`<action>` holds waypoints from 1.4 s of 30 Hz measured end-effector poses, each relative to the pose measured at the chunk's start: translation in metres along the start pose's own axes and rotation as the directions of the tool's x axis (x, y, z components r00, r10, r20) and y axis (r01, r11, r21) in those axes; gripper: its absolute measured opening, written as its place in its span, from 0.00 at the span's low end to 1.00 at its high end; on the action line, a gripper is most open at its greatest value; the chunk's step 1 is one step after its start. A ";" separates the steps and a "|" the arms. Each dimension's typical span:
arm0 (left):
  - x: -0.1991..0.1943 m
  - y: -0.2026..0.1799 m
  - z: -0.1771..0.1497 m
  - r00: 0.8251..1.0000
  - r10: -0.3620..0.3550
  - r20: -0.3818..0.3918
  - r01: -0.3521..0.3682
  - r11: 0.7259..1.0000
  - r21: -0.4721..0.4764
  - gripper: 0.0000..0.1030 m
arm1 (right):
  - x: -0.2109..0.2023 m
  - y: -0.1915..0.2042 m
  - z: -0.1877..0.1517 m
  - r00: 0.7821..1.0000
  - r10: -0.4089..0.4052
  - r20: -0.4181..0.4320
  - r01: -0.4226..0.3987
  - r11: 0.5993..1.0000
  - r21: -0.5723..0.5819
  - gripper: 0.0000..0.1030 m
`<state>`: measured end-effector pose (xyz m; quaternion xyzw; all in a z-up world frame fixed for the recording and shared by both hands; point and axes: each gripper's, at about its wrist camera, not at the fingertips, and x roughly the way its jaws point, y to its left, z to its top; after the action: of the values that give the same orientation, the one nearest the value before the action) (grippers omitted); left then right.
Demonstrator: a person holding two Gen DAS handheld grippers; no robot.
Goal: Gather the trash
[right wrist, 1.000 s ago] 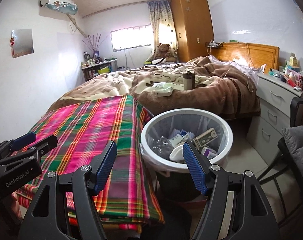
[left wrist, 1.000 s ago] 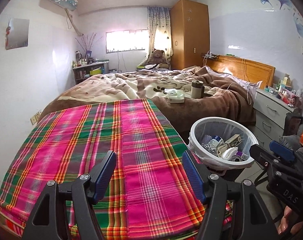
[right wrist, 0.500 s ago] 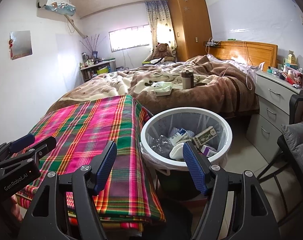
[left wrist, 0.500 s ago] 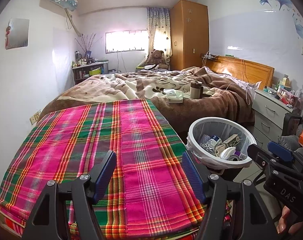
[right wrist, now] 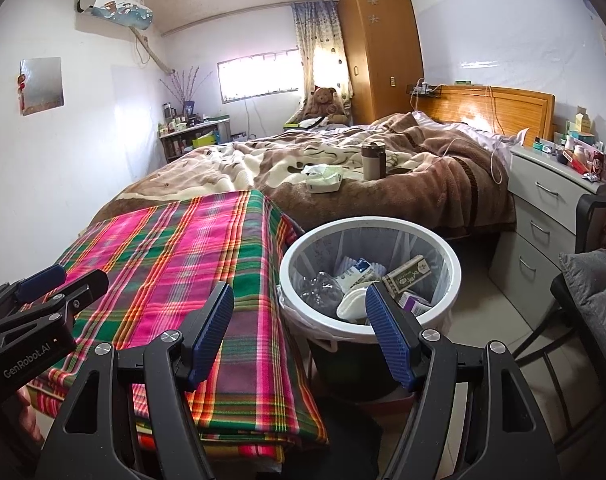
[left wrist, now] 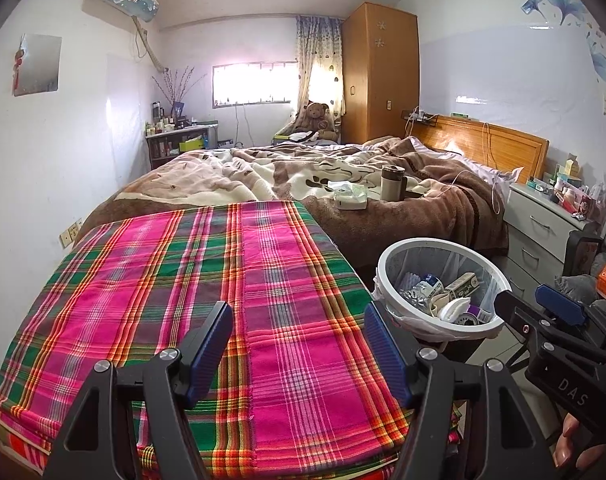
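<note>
A white round trash bin [right wrist: 443,248] [left wrist: 387,264] with a clear liner stands on the floor beside the plaid-covered table [left wrist: 183,280]. Inside it lie a crushed clear bottle [right wrist: 321,288], a green-and-cream carton [right wrist: 407,276], white paper and a purple box. My left gripper [left wrist: 297,344] hovers open above the plaid cloth with nothing between its blue pads. Over the gap between the table edge and the bin, my right gripper [right wrist: 299,330] is open and empty too. Each gripper shows at the edge of the other's view.
A bed [right wrist: 423,176] with a brown blanket lies beyond, bearing a tissue pack [right wrist: 323,180] and a brown tumbler [right wrist: 373,160]. A grey drawer unit [right wrist: 551,216] with clutter stands right of the bin. A black chair with a grey cushion [right wrist: 595,292] is at the far right.
</note>
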<state>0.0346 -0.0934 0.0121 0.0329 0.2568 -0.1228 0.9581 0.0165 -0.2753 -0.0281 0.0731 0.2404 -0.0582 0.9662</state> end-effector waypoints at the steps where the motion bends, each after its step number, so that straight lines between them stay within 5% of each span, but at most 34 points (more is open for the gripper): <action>1: 0.000 0.000 0.000 1.000 0.000 0.000 0.000 1.000 -0.001 0.66 | 0.000 0.001 0.000 1.000 0.000 0.000 0.000 1.000 0.000 0.68; 42: -0.001 0.005 -0.003 1.000 0.008 -0.001 -0.008 1.000 -0.007 0.66 | -0.003 0.000 0.001 1.000 -0.003 -0.011 0.003 1.000 -0.005 0.68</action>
<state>0.0339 -0.0882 0.0103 0.0305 0.2575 -0.1181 0.9585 0.0149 -0.2751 -0.0256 0.0708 0.2461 -0.0587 0.9649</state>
